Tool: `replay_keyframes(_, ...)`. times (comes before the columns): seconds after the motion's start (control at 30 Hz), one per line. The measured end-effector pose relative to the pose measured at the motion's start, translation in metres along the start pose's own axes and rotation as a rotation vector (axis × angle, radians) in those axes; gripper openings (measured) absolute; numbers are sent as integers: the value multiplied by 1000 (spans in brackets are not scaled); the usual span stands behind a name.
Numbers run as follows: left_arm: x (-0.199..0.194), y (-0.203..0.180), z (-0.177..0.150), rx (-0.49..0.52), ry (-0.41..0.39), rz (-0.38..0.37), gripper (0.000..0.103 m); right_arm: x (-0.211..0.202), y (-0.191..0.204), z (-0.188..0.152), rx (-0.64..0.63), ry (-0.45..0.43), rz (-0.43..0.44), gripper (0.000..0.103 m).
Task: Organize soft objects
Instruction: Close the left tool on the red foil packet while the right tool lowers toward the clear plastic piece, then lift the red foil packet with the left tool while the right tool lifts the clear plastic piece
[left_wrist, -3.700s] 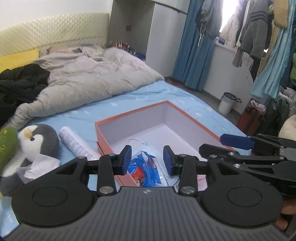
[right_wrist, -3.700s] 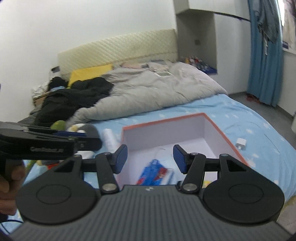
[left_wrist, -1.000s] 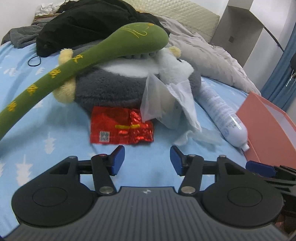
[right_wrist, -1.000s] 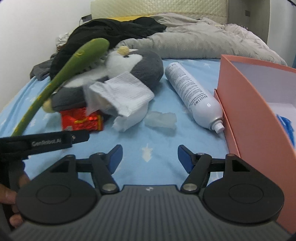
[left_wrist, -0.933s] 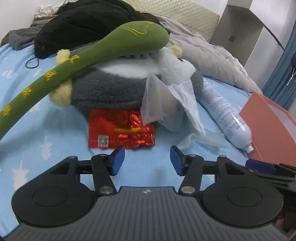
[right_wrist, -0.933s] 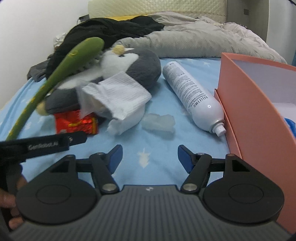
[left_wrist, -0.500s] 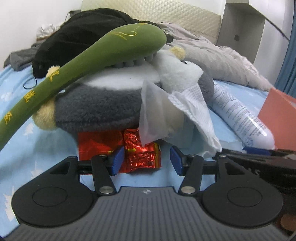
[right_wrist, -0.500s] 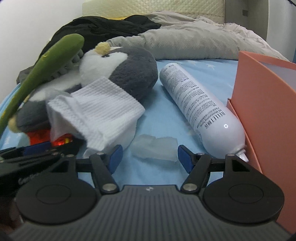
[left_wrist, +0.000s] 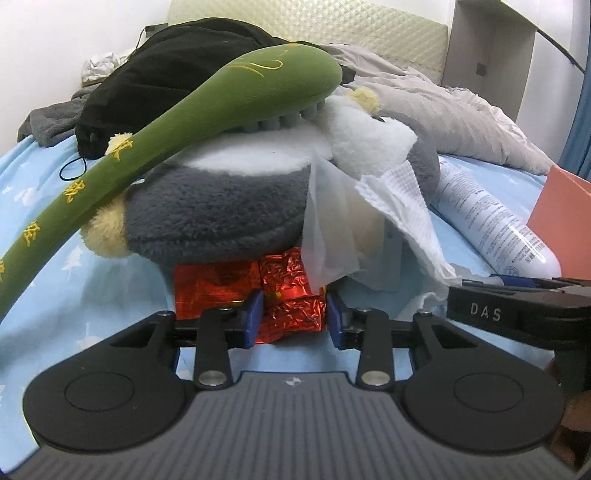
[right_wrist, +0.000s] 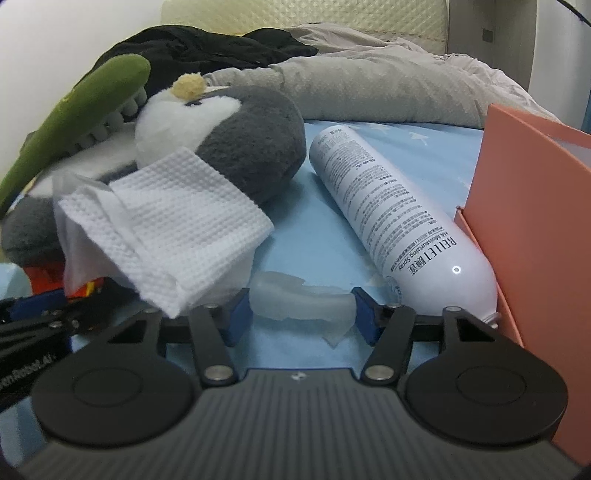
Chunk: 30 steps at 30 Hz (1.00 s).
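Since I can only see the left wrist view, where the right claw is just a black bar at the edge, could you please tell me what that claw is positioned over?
Observer: The right claw is open, with its pads on either side of a crumpled translucent plastic scrap lying on the blue sheet.
Operator: Thank you. Is anything crowding it on its right?
Observer: The white spray bottle lies just beyond that side, nozzle end toward the orange box. I cannot tell whether bottle and box touch.
Operator: And on its left?
Observer: A folded white waffle-textured tissue, draped off the penguin plush, hangs close to that side.
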<state>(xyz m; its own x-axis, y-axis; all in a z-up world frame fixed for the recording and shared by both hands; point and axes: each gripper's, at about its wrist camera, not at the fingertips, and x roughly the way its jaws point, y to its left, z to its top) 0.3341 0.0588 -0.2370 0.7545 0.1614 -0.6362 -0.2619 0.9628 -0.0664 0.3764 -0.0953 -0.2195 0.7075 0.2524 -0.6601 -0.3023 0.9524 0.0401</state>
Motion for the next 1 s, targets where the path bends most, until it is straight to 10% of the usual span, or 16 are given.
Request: replay_keyframes(1.0, -132, 9, -31, -44, 22, -81, 41, -128, 3, -45, 37, 43, 35, 54)
